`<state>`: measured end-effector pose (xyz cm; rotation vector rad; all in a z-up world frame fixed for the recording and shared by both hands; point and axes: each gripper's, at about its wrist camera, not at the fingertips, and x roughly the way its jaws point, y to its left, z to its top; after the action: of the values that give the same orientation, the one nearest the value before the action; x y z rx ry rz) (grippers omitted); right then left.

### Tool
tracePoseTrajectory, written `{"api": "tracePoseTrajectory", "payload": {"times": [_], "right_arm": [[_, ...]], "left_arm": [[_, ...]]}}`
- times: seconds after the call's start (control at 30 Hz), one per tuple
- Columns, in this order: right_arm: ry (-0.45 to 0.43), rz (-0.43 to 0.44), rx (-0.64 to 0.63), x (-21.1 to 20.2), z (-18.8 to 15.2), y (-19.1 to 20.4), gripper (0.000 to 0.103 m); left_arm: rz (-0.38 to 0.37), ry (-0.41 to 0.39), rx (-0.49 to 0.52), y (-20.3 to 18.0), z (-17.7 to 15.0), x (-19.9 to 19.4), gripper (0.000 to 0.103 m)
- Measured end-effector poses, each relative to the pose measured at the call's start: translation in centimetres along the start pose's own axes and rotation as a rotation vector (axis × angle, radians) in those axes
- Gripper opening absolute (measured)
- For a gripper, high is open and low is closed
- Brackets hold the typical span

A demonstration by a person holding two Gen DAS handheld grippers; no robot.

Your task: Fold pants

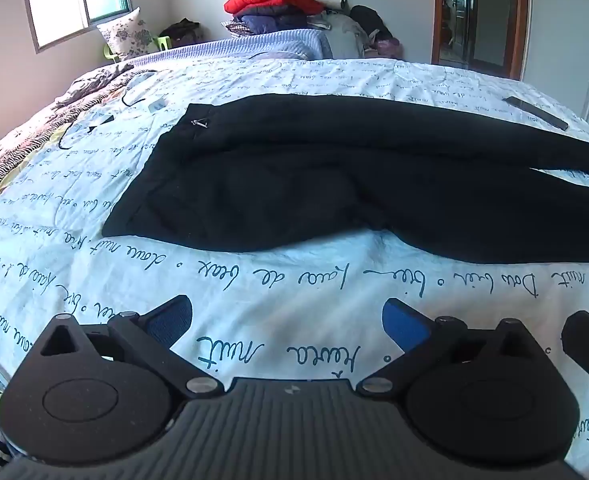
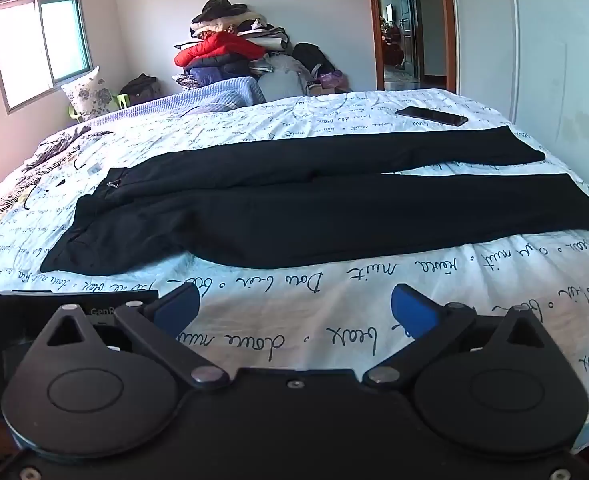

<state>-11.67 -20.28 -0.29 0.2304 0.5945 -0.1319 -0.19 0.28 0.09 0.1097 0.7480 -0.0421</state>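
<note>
Black pants (image 1: 334,184) lie flat on the bed, waistband to the left, both legs stretched out to the right; they also show in the right wrist view (image 2: 314,208). A small metal clasp (image 1: 199,123) sits at the far waist corner. My left gripper (image 1: 288,320) is open and empty, above the sheet a little short of the near edge of the pants. My right gripper (image 2: 294,308) is open and empty, also short of the near leg. Part of the right gripper (image 1: 586,344) shows at the right edge of the left wrist view.
The bed has a white sheet with blue script (image 1: 278,280). A dark phone (image 2: 430,115) lies beyond the leg ends. Cables and small items (image 1: 134,96) lie at the far left. A pile of clothes (image 2: 230,56) stands behind the bed. A doorway (image 2: 406,24) is at the back right.
</note>
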Motion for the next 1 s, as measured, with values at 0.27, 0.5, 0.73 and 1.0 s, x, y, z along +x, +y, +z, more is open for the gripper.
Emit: {"api": "tracePoseTrajectory", "payload": {"times": [0.27,0.5,0.73,1.0], "right_arm": [[0.032,0.021,0.028,0.4,0.0,-0.6,0.103],[0.038,0.032,0.022,0.7,-0.2,-0.6,0.103],[0.042,0.031,0.021,0.8,-0.3,-1.0,0.103],[0.050,0.028,0.017,1.1,-0.3,-1.1,0.103]], "left_arm": [[0.025,0.021,0.027,-0.7,-0.2,0.4,0.102],[0.026,0.029,0.026,-0.6,-0.2,0.5,0.102],[0.028,0.035,0.022,-0.4,-0.3,0.6,0.102],[0.024,0.043,0.014,-0.1,-0.4,0.8,0.102]]}}
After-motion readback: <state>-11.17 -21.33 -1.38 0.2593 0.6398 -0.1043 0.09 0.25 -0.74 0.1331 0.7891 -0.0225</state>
